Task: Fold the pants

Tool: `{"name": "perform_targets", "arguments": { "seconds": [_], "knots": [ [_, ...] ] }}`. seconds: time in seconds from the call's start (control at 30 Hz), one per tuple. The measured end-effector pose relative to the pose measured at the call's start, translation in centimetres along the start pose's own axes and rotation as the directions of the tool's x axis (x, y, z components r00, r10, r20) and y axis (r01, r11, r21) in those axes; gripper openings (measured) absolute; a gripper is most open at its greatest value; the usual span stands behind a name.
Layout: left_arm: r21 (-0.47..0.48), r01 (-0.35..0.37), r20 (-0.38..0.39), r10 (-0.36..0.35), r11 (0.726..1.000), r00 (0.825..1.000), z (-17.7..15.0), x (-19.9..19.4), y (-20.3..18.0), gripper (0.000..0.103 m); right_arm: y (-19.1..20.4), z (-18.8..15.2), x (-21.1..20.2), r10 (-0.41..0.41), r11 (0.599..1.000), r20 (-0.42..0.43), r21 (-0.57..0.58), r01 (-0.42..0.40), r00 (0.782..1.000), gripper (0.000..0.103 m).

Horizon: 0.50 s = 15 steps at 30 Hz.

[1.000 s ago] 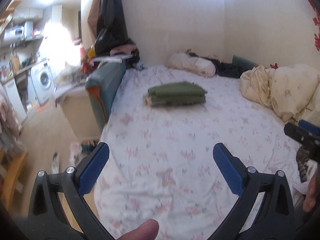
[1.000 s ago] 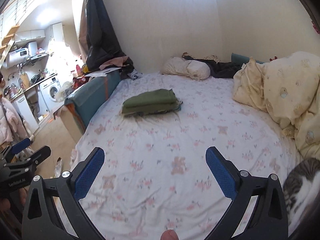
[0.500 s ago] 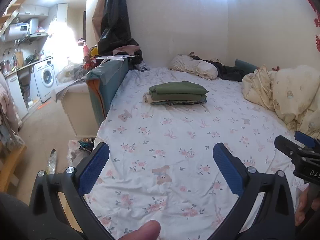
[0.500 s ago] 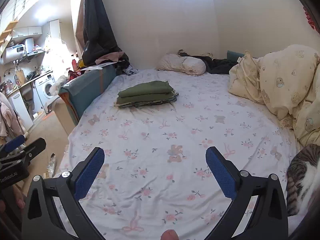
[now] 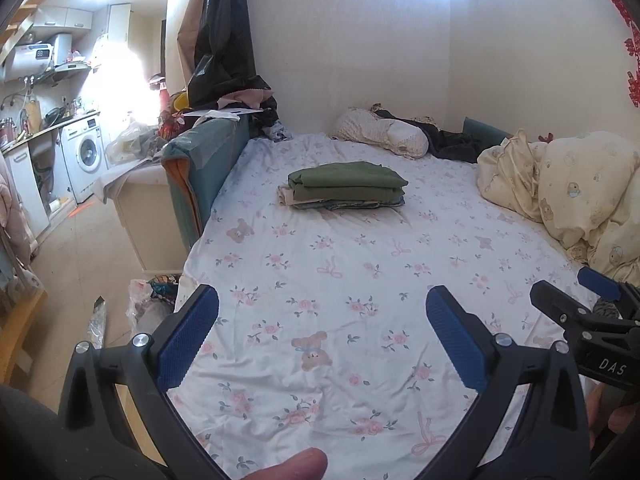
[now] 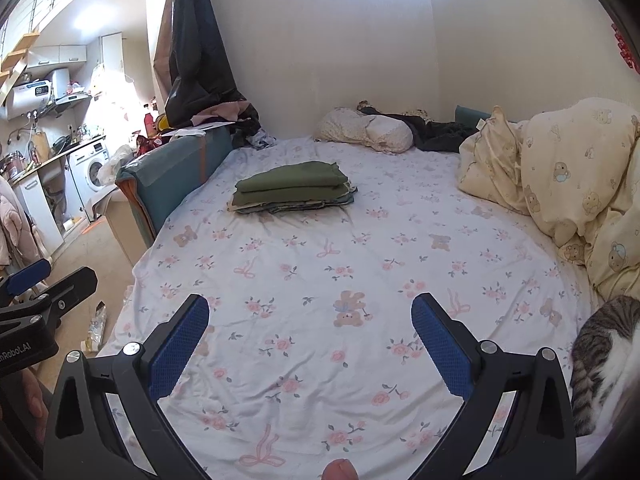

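Both sets of jaws stand wide apart and empty: the left gripper (image 5: pixel 322 338) and the right gripper (image 6: pixel 310 346) hover side by side above the near end of the white floral bedsheet (image 5: pixel 360 264). Olive-green folded pants (image 6: pixel 294 182) top a small stack of folded clothes (image 6: pixel 288 204) mid-bed, well apart from both. 1 grey tabby cat (image 6: pixel 608 360) lies at the right edge, beside the cream bear-print duvet (image 6: pixel 560 176).

From my feed, daylight blows out white beside the washing machine (image 5: pixel 86 154); wall glare above it, sharp focus, fisheye bending and dark corners.
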<state>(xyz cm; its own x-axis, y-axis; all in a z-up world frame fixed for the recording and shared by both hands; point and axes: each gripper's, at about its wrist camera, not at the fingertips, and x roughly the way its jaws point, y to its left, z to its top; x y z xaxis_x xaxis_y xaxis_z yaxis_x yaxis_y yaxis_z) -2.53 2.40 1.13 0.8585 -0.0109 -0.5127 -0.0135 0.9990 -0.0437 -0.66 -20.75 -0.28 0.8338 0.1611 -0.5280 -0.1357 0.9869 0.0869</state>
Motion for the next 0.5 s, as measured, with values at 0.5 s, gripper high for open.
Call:
{"name": "perform_targets", "arguments": {
  "seconds": [0.5],
  "knots": [
    [0.005,0.007,0.008,-0.007,1.000,1.000,-0.02,-0.21,-0.08,0.102,-0.03,0.04,0.12,-0.004,1.000,-0.003,-0.001,0.004,1.000,0.103]
  ]
}}
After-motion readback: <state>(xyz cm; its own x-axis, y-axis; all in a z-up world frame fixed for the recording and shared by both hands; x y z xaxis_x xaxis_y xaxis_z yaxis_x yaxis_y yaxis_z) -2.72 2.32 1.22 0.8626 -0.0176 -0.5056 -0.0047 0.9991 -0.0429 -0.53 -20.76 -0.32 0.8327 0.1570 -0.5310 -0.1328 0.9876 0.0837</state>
